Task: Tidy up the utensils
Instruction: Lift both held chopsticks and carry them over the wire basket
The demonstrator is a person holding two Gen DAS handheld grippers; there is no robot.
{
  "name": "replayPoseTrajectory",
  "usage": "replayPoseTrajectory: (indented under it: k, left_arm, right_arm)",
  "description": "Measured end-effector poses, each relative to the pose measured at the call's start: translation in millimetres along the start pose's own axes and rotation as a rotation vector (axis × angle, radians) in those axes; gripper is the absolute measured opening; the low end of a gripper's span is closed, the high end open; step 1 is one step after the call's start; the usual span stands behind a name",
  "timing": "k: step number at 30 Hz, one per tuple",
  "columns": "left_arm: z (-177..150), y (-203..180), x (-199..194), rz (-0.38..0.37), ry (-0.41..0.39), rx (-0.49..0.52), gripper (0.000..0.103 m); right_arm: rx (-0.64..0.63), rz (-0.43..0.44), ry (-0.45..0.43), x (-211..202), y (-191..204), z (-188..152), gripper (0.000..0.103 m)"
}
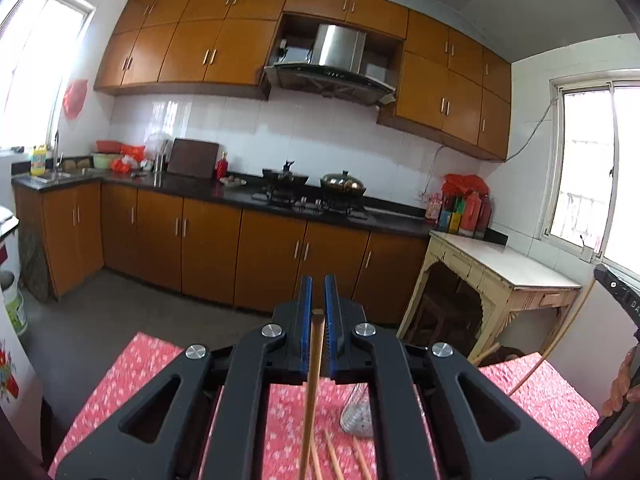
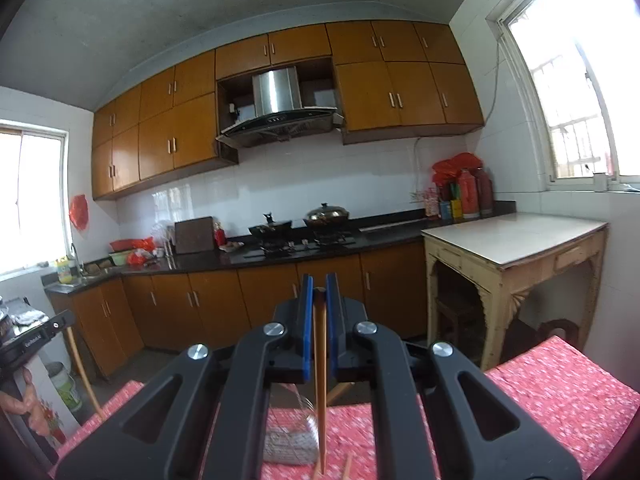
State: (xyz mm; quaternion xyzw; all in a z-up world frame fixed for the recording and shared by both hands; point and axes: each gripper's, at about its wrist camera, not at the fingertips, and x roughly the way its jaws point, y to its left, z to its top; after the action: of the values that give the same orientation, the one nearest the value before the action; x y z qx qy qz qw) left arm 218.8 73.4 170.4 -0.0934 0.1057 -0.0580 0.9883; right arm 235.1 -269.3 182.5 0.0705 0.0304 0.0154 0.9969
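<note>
Above the red floral tablecloth, you are holding one chopstick in each gripper. Your left gripper is pinching a wooden chopstick between its blue pads, gripping close to the top end so the long shaft is hanging down toward the table. Your right gripper is clamping its own chopstick the same way, with the tip pointing down near the wire-mesh holder.

Both grips are sitting near the very end of the sticks, so each one is likely free to swing or pivot if you tilt quickly. A swinging tip could be missing the holder's mouth, striking its rim, or tipping the light basket over. More loose chopsticks are lying on the cloth just beside the holder, and a low pass could be scattering them toward the table edge.
</note>
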Motion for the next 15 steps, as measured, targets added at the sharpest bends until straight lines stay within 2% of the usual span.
replayPoseTrajectory:
  k: [9,15]
  left_arm:
    - [51.3,-38.6,33.6,0.002,-0.074,0.053,0.006]
    - [68.2,-66.0,59.7,-0.033,-0.079,0.049,0.006]
  right_arm:
    - [0.018,0.034,-0.009,60.3,30.1,17.1,0.007]
    - [0.011,0.042,0.011,96.7,43.1,14.6,0.007]
